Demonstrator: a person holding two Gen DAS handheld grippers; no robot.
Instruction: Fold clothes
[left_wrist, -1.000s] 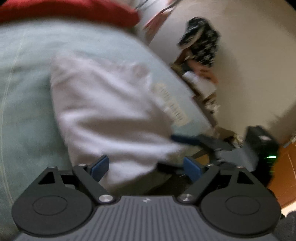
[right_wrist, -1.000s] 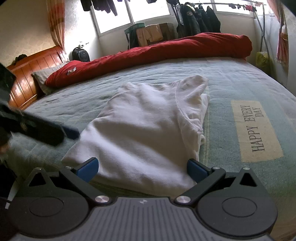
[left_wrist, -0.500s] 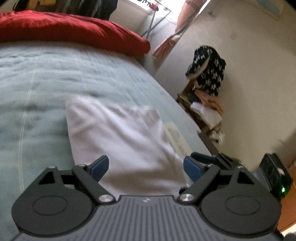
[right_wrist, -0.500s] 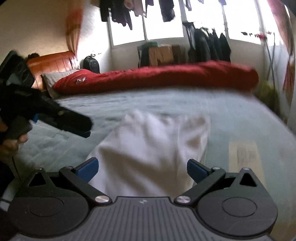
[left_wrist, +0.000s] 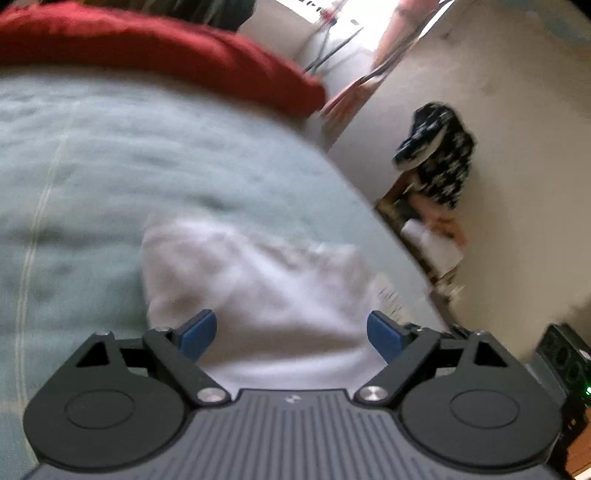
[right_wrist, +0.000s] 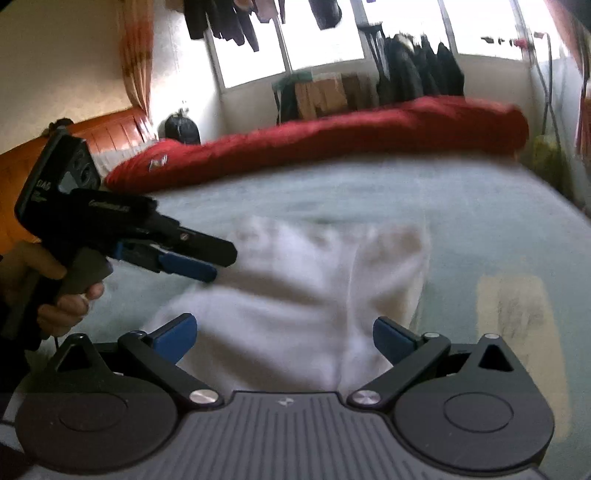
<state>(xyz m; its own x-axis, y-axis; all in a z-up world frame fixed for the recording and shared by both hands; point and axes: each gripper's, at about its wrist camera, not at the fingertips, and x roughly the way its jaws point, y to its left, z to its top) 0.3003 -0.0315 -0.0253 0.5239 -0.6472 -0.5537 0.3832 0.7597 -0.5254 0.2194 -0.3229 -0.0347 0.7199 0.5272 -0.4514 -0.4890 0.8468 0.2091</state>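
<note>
White shirt (right_wrist: 295, 295) lies on the bed beyond both claws, left claw (left_wrist: 291, 332) and right claw (right_wrist: 284, 336) gaping, empty

We see a bed (right_wrist: 369, 192) under a pale green cover, with a red quilt (right_wrist: 332, 136) rolled along its far edge. A wooden headboard (right_wrist: 110, 129) stands at one end. Dark clothes (right_wrist: 417, 70) hang by the window (right_wrist: 321, 40), beside an orange curtain (right_wrist: 136, 55). Against the wall, a black-and-white garment (left_wrist: 439, 162) tops a pile.
</note>
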